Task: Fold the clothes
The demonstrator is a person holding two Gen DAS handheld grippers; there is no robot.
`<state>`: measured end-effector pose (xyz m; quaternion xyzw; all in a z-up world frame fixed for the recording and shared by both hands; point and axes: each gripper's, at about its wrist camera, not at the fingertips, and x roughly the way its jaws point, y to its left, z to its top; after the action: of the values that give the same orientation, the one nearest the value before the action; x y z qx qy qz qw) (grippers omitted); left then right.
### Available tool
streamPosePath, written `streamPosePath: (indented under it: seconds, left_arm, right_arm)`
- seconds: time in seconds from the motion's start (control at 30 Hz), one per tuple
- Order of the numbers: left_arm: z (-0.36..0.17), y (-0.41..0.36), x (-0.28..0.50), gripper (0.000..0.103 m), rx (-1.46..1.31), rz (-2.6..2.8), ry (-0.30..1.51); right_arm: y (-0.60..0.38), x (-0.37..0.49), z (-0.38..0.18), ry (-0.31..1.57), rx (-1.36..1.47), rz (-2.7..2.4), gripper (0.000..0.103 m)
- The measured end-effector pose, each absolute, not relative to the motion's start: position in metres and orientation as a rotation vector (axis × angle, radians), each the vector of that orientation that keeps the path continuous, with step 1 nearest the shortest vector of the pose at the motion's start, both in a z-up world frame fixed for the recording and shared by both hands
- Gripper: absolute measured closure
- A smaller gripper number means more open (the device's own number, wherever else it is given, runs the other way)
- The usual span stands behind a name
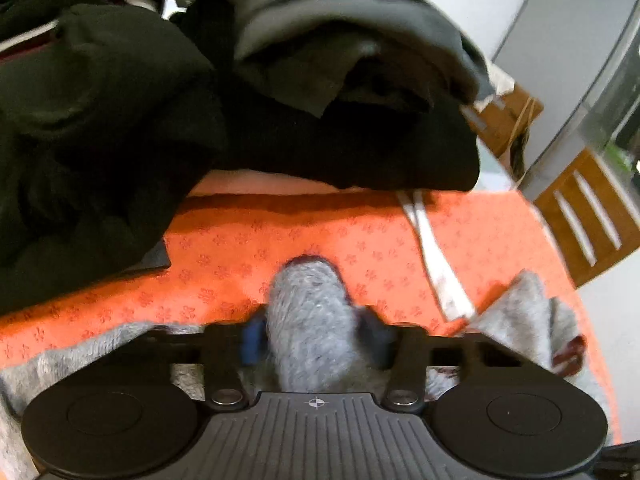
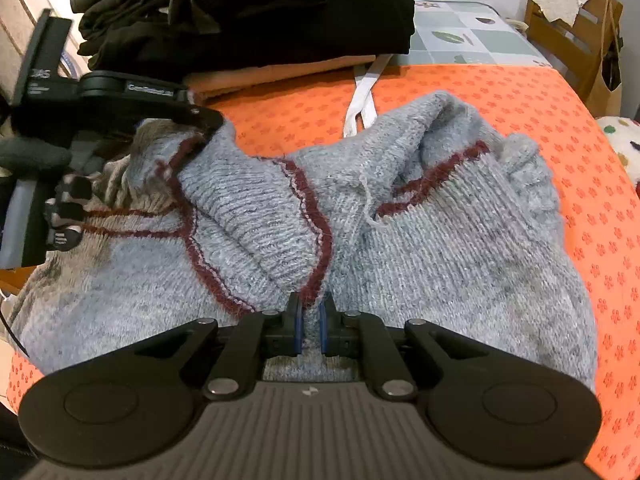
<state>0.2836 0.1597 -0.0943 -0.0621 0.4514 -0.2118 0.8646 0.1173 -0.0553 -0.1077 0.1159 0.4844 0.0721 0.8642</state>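
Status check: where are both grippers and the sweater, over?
Left gripper clamped on a bunched fold of the grey knitted sweater with maroon trim. Right gripper shut on its trim. Stack of dark folded clothes behind.

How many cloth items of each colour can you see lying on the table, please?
Grey with dark red trim: 1, the sweater.
Orange: 1, the tablecloth.
White: 1, the strap.
Black or dark: 1 stack of folded clothes; its separate pieces cannot be counted.
Total: 4.
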Motion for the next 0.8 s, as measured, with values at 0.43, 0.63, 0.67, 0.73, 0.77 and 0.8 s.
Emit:
streamPosePath:
  seconds: [0.43,0.63,0.67,0.73,0.77,0.8]
  left_arm:
    - [-0.034,0.234,0.187,0.091,-0.216,-0.528,0.672]
    - [-0.047,0.261,0.128,0.091,-0.165,-0.542,0.680]
    - [-0.054,0.264,0.120,0.091,-0.155,-0.543,0.695]
    - [-0.071,0.268,0.109,0.090,-0.138,-0.538,0.741]
    - [-0.079,0.269,0.105,0.090,-0.131,-0.532,0.762]
    - [-0.085,0.270,0.101,0.089,-0.124,-0.522,0.782]
  right_arm:
    - [-0.072,0.106,-0.062,0.844,0.240,0.073,0.094]
    - [-0.086,0.099,-0.044,0.775,0.198,0.047,0.094]
    - [-0.088,0.098,-0.047,0.784,0.194,0.047,0.094]
    - [-0.088,0.095,-0.063,0.823,0.189,0.055,0.094]
    - [-0.088,0.094,-0.070,0.843,0.185,0.060,0.094]
    - [-0.086,0.092,-0.077,0.866,0.172,0.062,0.092]
